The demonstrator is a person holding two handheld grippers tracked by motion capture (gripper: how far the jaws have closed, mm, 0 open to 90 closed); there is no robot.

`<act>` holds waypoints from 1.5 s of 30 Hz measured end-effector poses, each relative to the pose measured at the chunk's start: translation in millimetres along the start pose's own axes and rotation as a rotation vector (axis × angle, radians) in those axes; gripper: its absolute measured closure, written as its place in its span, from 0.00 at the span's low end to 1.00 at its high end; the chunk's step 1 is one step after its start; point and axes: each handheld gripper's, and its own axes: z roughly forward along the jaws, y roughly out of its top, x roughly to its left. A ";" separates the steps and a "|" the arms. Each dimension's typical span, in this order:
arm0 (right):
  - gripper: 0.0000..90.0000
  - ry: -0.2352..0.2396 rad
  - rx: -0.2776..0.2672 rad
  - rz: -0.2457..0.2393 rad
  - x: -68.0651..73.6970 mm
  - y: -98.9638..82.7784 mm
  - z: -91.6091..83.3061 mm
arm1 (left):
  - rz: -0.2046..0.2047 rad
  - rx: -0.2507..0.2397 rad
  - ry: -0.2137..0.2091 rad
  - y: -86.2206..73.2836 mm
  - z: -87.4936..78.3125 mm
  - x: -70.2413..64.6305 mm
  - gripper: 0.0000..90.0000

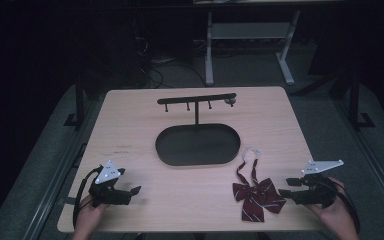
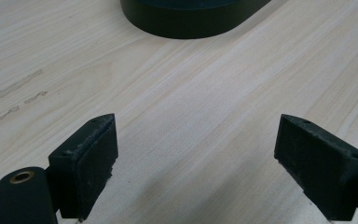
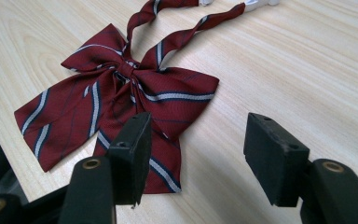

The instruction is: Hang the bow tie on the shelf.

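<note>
A dark red bow tie (image 1: 256,195) with white and navy stripes lies flat near the table's front right, its two straps running back to a white clasp (image 1: 252,153). My right gripper (image 1: 289,189) rests just right of it, open, jaws apart and empty; in the right gripper view the bow tie (image 3: 121,93) lies ahead and left of my right gripper (image 3: 196,154). My left gripper (image 1: 132,192) sits at the front left, open and empty over bare wood, as the left gripper view shows my left gripper (image 2: 196,163).
A black stand with an oval tray base (image 1: 198,145) and a T-bar with hooks (image 1: 196,99) stands mid-table; the base's edge (image 2: 186,21) lies ahead of the left gripper. The light wooden table (image 1: 130,130) has dark floor and desk legs (image 1: 209,50) behind.
</note>
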 end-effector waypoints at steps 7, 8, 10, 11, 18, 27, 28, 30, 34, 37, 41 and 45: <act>0.46 0.005 0.010 -0.015 2.6 8.1 1.9 | -0.011 -0.001 -0.005 -1.1 0.2 -1.4 0.15; 0.46 0.004 0.012 -0.033 2.9 9.9 2.0 | -0.005 0.000 -0.005 -1.0 0.1 -1.3 0.15; 0.46 0.001 0.018 -0.031 6.0 14.9 1.3 | -0.005 -0.003 -0.003 -1.1 -0.3 -1.6 0.14; 0.46 0.002 0.021 -0.035 7.4 18.0 0.8 | 0.004 -0.006 0.001 -0.9 -0.6 -0.7 0.15; 0.46 0.010 0.034 -0.070 13.2 35.3 1.7 | -0.004 -0.005 0.003 -1.8 -2.5 -1.1 0.14; 0.46 0.019 0.080 -0.105 17.7 57.3 7.7 | -0.004 -0.009 0.001 -1.4 -2.4 -0.9 0.14; 0.46 0.019 0.080 -0.105 17.7 57.3 7.7 | -0.004 -0.009 0.001 -1.4 -2.4 -0.9 0.15; 0.46 0.020 0.095 -0.114 19.6 64.3 8.5 | -0.002 -0.007 0.002 -1.6 -2.2 -0.6 0.15; 0.46 0.021 0.103 -0.129 20.7 73.2 9.4 | 0.001 -0.012 0.002 -1.5 -2.8 -1.1 0.15; 0.46 0.023 0.117 -0.130 20.5 78.5 10.5 | -0.004 -0.010 0.003 -1.7 -2.6 -0.7 0.15; 0.46 0.031 0.125 -0.144 19.0 83.7 13.8 | -0.006 -0.014 0.003 -1.5 -2.6 -1.5 0.15; 0.46 0.036 0.133 -0.150 18.1 88.9 16.8 | -0.003 -0.011 0.003 -1.1 -3.0 -1.0 0.15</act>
